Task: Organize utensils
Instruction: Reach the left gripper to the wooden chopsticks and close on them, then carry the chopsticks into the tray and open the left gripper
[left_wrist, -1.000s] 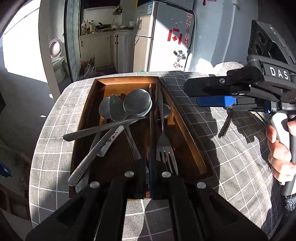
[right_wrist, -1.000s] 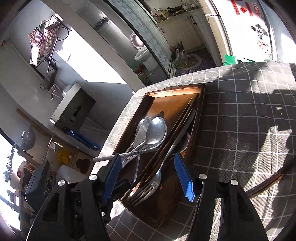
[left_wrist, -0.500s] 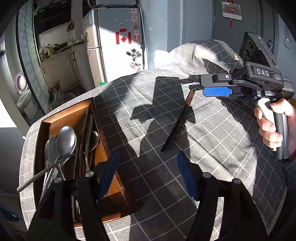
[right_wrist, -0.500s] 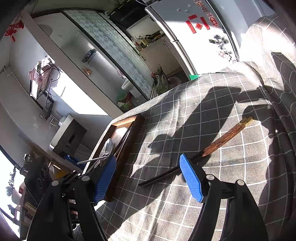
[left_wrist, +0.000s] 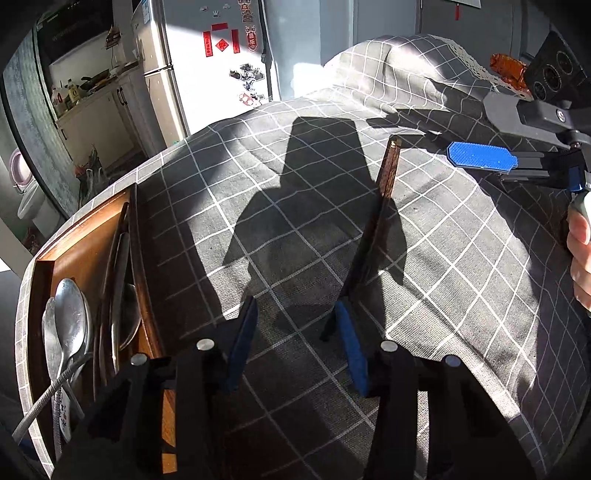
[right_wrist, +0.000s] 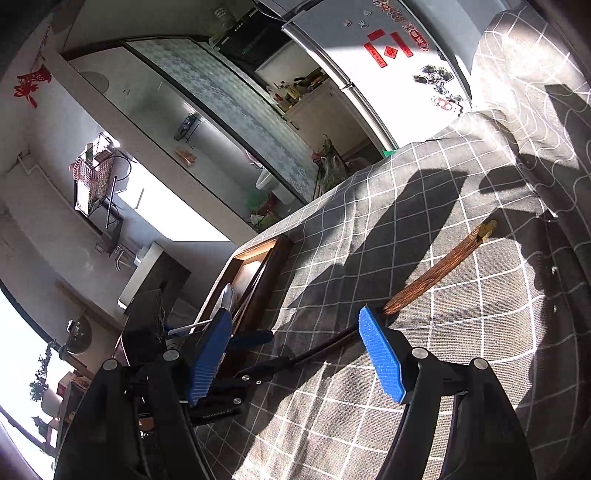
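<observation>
A wooden chopstick (left_wrist: 382, 206) lies on the checked tablecloth; it also shows in the right wrist view (right_wrist: 439, 266). My left gripper (left_wrist: 295, 354) is open and empty, its fingers low over the cloth beside the chopstick's dark thin end. My right gripper (right_wrist: 295, 362) is open and empty, hovering over the chopstick's dark part; it shows in the left wrist view at upper right (left_wrist: 480, 157). A wooden tray (left_wrist: 88, 229) at the left holds spoons (left_wrist: 68, 317), chopsticks and other utensils.
The tray also shows in the right wrist view (right_wrist: 273, 254) near the table's left edge. A fridge (left_wrist: 207, 74) and kitchen counter stand beyond the table. The cloth bulges up at the far right (left_wrist: 406, 62). An orange-brown object (left_wrist: 508, 72) lies there.
My left gripper opened, swung right from the tray and moved close to the chopstick's thin end. My right gripper moved right from the tray to above the chopstick.
</observation>
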